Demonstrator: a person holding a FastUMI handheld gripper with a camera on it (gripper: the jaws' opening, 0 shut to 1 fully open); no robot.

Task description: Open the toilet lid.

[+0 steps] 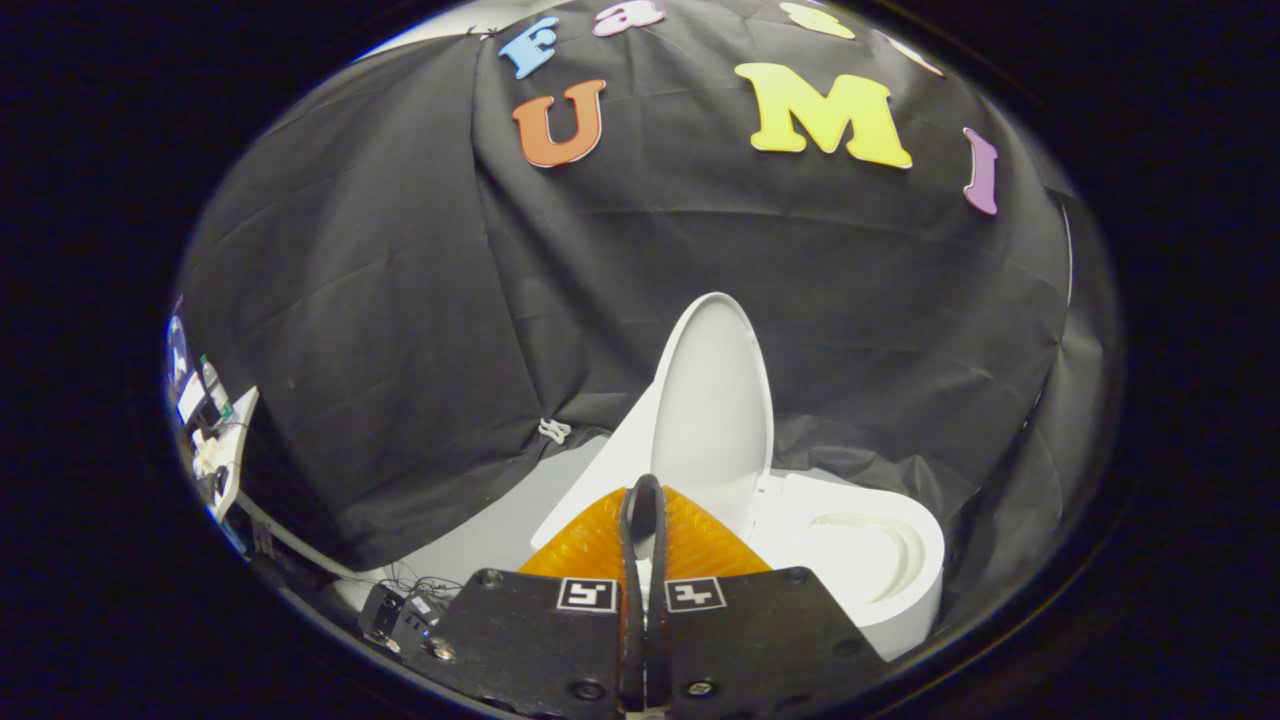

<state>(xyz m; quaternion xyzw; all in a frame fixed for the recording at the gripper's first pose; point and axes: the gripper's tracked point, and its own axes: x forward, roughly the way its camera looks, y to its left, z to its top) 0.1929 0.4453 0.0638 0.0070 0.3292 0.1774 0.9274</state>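
The white toilet lid stands raised, nearly upright, with its hollow inner face turned towards the bowl. The white seat and bowl lie open to the right of it. My gripper sits low, just in front of the lid's lower edge, and its orange ribbed fingers are pressed together with the tips touching. Only a thin sliver of white shows through the slit between them; nothing looks pinched there. The lid's base and hinge are hidden behind the fingers.
A white sloping part of the toilet sits left of the lid on the grey floor. A small black box with cables lies on the floor to the left. A white table edge with clutter stands far left.
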